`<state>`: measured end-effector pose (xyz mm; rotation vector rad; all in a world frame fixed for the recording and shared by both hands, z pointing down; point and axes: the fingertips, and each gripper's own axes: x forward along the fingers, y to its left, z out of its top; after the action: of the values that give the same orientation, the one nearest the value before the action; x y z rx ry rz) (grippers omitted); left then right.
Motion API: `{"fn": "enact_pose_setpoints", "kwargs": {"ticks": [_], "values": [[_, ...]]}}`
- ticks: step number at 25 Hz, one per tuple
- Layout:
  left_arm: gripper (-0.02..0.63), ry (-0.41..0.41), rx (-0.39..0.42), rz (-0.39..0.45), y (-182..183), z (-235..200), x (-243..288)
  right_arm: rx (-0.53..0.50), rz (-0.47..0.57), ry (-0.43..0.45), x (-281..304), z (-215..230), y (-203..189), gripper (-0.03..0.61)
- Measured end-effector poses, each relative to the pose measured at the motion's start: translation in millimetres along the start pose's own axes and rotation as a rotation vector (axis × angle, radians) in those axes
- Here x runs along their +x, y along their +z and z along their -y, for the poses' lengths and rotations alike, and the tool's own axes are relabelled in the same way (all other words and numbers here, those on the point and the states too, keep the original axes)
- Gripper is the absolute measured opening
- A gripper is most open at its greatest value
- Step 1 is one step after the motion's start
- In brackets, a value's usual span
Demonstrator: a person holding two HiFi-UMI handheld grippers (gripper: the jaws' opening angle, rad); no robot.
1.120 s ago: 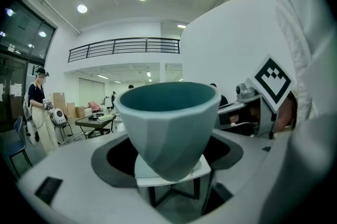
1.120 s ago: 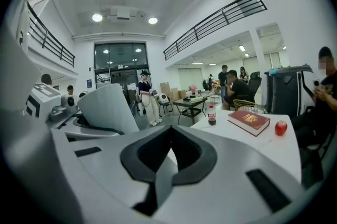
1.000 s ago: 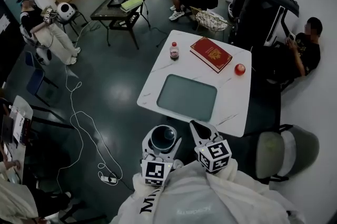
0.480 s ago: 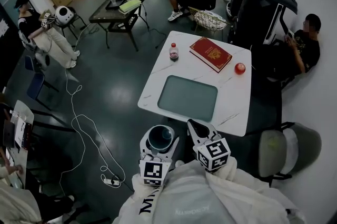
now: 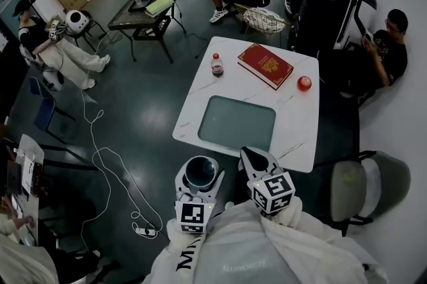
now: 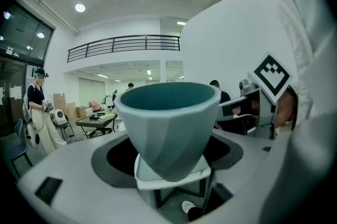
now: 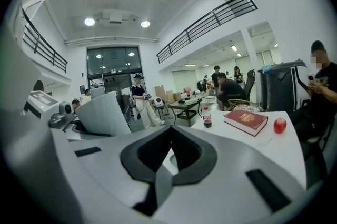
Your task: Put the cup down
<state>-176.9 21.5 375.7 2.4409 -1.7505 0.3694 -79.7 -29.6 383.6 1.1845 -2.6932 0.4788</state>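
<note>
A grey-teal cup (image 5: 201,172) stands upright between the jaws of my left gripper (image 5: 201,177), which is shut on it just off the near edge of the white table (image 5: 191,134). In the left gripper view the cup (image 6: 168,123) fills the middle, with the jaws pressed to its lower part. My right gripper (image 5: 257,160) hangs beside it to the right, shut and with nothing in it. The right gripper view shows the cup (image 7: 102,112) at its left. A grey-green mat (image 5: 237,123) lies on the table ahead.
On the far half of the table are a red book (image 5: 266,65), a small bottle (image 5: 216,65) and a red apple (image 5: 304,83). A chair (image 5: 363,186) stands to the right. A white cable (image 5: 100,163) trails on the floor at the left. People sit around the room.
The head view has shifted a little, and the table sits slightly higher in it. Both grippers and the cup stay in about the same place, and the grip is unchanged.
</note>
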Motion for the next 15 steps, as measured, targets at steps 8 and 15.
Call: {"fn": "enact_pose_setpoints", "kwargs": {"ticks": [8,15], "values": [[0.374,-0.03,0.007,-0.024,-1,-1,34,0.027,-0.007,-0.046,9,32,0,0.006],[0.374,-0.061,0.005,-0.038,1,1,68,0.038,-0.016,-0.08,18,62,4,0.005]]}}
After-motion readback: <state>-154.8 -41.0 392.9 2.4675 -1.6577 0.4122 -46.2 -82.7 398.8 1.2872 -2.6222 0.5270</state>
